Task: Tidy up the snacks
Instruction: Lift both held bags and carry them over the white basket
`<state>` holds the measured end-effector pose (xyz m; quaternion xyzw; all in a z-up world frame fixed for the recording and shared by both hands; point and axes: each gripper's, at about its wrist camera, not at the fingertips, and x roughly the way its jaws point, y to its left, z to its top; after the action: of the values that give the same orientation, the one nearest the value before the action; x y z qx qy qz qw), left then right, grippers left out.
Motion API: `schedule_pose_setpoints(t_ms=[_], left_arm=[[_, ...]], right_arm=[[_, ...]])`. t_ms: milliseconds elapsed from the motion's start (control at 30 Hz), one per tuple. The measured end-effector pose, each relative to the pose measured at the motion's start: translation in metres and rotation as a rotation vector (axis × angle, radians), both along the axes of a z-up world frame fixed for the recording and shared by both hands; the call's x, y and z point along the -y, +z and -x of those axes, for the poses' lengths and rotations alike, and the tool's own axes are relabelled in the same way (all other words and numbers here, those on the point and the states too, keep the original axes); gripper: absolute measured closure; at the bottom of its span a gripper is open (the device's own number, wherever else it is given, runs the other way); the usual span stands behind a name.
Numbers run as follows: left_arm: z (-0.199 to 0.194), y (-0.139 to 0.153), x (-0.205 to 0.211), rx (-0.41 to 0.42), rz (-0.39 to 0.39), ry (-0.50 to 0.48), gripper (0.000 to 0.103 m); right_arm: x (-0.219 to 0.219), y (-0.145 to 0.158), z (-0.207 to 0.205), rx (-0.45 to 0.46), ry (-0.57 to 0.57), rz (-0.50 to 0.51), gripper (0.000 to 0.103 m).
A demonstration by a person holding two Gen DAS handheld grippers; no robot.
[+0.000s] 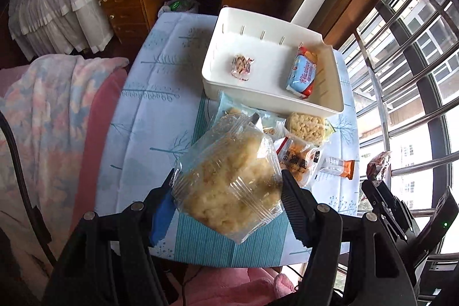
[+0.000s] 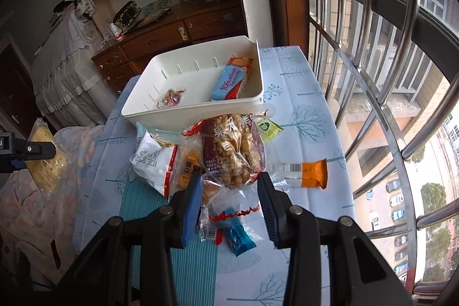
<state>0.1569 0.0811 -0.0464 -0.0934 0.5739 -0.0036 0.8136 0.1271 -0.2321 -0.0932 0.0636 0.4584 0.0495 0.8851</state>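
Aloft, left gripper [image 1: 228, 185] tilted downward, grasping puffed-rice pack [image 1: 229, 177], right gripper [image 2: 229, 191] clamping nut-brittle packet [image 2: 232, 151].

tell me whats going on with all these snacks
A person is sorting packaged snacks into a white bin on a table, with a claw in each hand. The left claw grips a clear bag of pale puffed snack, and the right claw holds a brown nut-cluster pack, both above the table. The bin already holds a blue biscuit pack and a small wrapped sweet. More packets lie in a pile in front of it.
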Motion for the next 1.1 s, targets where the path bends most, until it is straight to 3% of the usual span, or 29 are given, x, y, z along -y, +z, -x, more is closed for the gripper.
schedule_pose_setpoints(t_ms=[300,533,733,900,1100], left_arm=[[-0.044,0.044,0.001,0.091,-0.010,-0.010,0.037],[-0.088,0.061,0.002,0.156,0.013,-0.043,0.037],[-0.125,0.051,0.007,0.222,0.022,-0.110,0.037],[-0.159,0.027,0.012,0.251,0.042,-0.161,0.037],[-0.192,-0.001,0.021,0.280,0.011,-0.215,0.037]], right_arm=[[-0.019,0.041,-0.038,0.123,0.050,-0.015,0.064],[-0.030,0.053,-0.076,0.168,0.062,-0.053,0.063],[-0.040,0.045,-0.109,0.159,0.062,-0.074,0.063],[-0.047,0.030,-0.133,0.139,0.068,-0.084,0.063],[-0.055,0.014,-0.157,0.133,0.082,-0.088,0.063]])
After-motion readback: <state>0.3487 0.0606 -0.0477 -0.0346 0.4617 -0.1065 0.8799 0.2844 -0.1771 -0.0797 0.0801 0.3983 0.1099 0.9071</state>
